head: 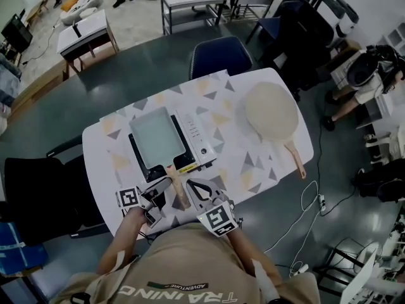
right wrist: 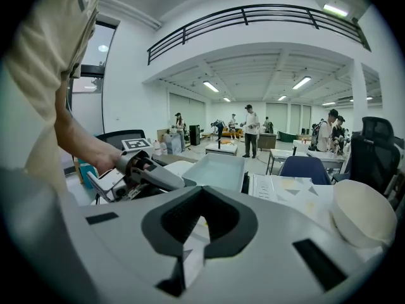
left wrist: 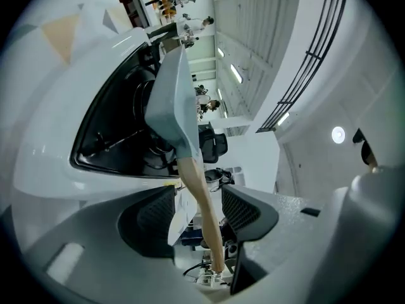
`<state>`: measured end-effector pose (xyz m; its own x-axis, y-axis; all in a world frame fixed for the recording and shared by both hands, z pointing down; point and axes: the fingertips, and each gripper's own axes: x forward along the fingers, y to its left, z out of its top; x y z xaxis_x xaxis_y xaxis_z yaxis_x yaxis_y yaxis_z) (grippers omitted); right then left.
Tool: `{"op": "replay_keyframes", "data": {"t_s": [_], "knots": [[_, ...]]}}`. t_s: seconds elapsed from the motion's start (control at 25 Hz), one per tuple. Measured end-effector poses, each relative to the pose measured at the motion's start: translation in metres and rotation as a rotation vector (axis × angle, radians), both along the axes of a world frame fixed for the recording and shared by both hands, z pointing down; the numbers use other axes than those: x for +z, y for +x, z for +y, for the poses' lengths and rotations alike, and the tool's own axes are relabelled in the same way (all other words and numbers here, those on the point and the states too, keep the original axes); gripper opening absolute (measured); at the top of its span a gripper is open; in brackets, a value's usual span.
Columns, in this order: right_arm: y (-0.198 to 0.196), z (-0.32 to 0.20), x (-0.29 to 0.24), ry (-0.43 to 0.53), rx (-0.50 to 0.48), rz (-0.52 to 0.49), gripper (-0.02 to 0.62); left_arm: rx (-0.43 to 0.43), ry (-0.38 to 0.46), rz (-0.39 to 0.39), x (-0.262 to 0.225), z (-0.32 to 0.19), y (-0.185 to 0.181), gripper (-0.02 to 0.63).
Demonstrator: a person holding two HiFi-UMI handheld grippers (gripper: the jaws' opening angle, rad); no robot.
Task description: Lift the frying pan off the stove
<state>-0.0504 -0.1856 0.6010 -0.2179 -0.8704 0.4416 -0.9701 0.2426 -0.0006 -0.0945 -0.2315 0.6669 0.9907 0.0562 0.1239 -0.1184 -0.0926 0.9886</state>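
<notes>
A pale rectangular frying pan [head: 154, 136] sits on a black-and-white portable stove [head: 201, 145] on the patterned table. Its wooden handle [head: 179, 192] points toward me. My left gripper [head: 166, 183] is rolled onto its side and stands open around the handle. In the left gripper view the handle [left wrist: 193, 173] runs between the dark pads [left wrist: 155, 217] with a gap on each side, and the pan [left wrist: 171, 100] lies just beyond. My right gripper [head: 193, 186] hovers just right of the handle. Its jaws [right wrist: 202, 198] look shut with nothing in them. The right gripper view also shows the pan [right wrist: 218, 170].
A round cream pan [head: 272, 109] with a long wooden handle lies at the table's right end. A dark chair [head: 220, 56] stands behind the table, another [head: 38, 189] at my left. Cables trail on the floor [head: 310, 208] to the right. People stand far back.
</notes>
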Motion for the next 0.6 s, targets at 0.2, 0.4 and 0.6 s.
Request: {"op": "replay_keyframes", "data": {"t_s": [0.2,0.4,0.6], "knots": [[0.001,-0.003,0.004,-0.013,-0.003,-0.004,-0.003,0.029,-0.075,0.021,0.004,0.003,0.009,0.216],[0.007,-0.002,0.007,-0.024,0.007,-0.004,-0.003,0.054,-0.123,0.051,0.006,0.006,0.024,0.216],[0.014,-0.002,0.010,-0.027,0.015,-0.012,-0.003,0.070,-0.171,0.055,0.011,0.011,0.034,0.216]]}}
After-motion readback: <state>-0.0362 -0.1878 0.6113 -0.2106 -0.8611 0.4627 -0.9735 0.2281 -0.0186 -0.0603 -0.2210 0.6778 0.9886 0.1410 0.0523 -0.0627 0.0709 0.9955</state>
